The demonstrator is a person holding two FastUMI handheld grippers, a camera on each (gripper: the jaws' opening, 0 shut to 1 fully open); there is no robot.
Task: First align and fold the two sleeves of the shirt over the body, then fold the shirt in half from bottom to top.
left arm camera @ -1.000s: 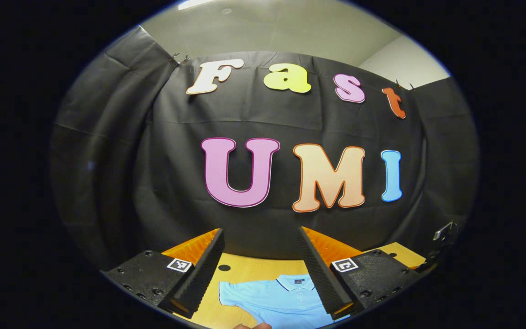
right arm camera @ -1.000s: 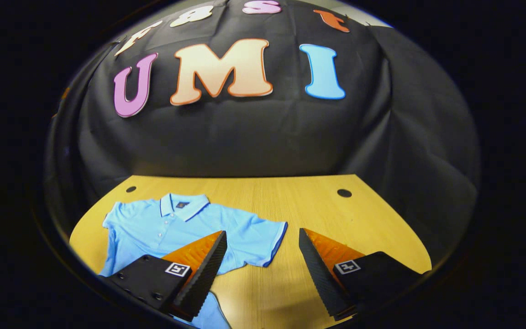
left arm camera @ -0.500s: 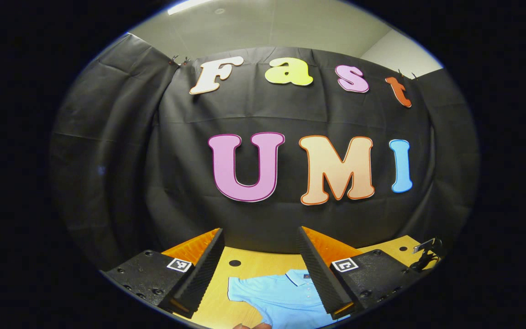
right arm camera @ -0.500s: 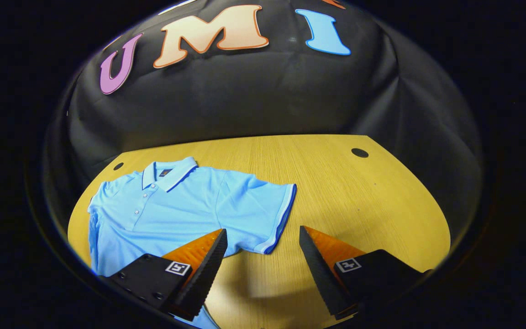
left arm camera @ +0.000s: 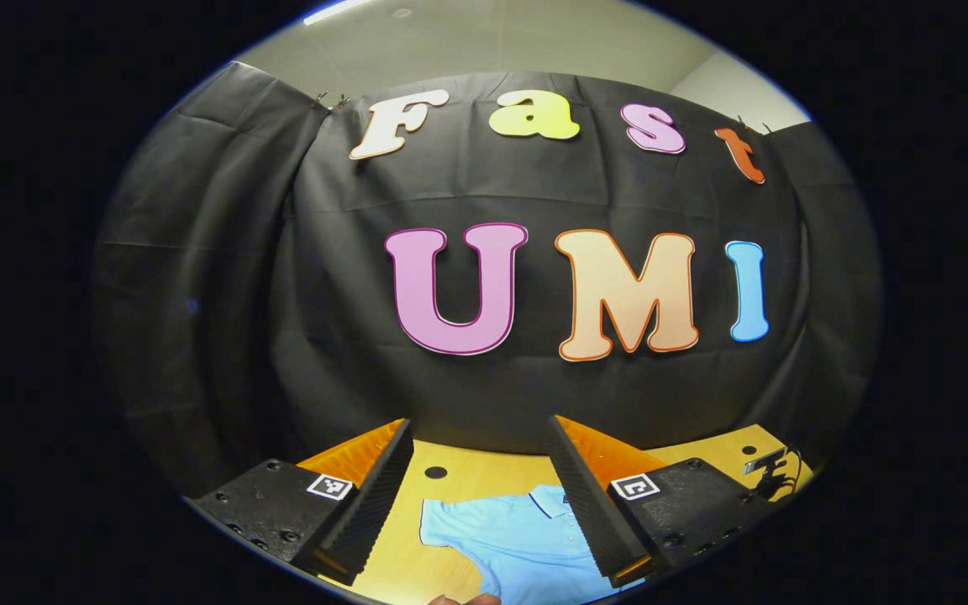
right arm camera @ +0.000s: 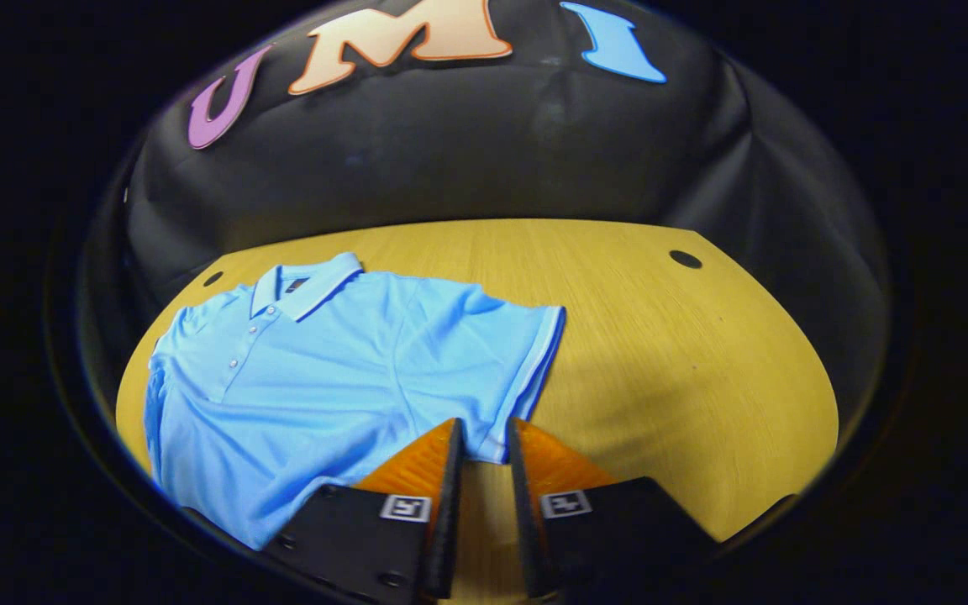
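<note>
Light-blue polo shirt [right arm camera: 324, 370] lies flat on the tabletop [right arm camera: 686, 361]. Right claw [right arm camera: 484, 441], nearly closed, meets the sleeve's hem [right arm camera: 534, 370]; whether it grips is unclear. Pinch both layers. Left claw [left arm camera: 480, 462] hovers open.

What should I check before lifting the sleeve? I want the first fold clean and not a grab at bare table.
1. Right gripper at the sleeve corner: ok, its fingers sit on either side of the cuff's near end.
2. Both fingers pressing cloth: cannot tell, a narrow gap shows between them.
3. Shirt lying flat, collar toward the wall: ok.
4. Left gripper ready: not ok, it is open and aimed above the table, away from the cloth.
5. Other sleeve spread out: ok in the left gripper view.
</note>
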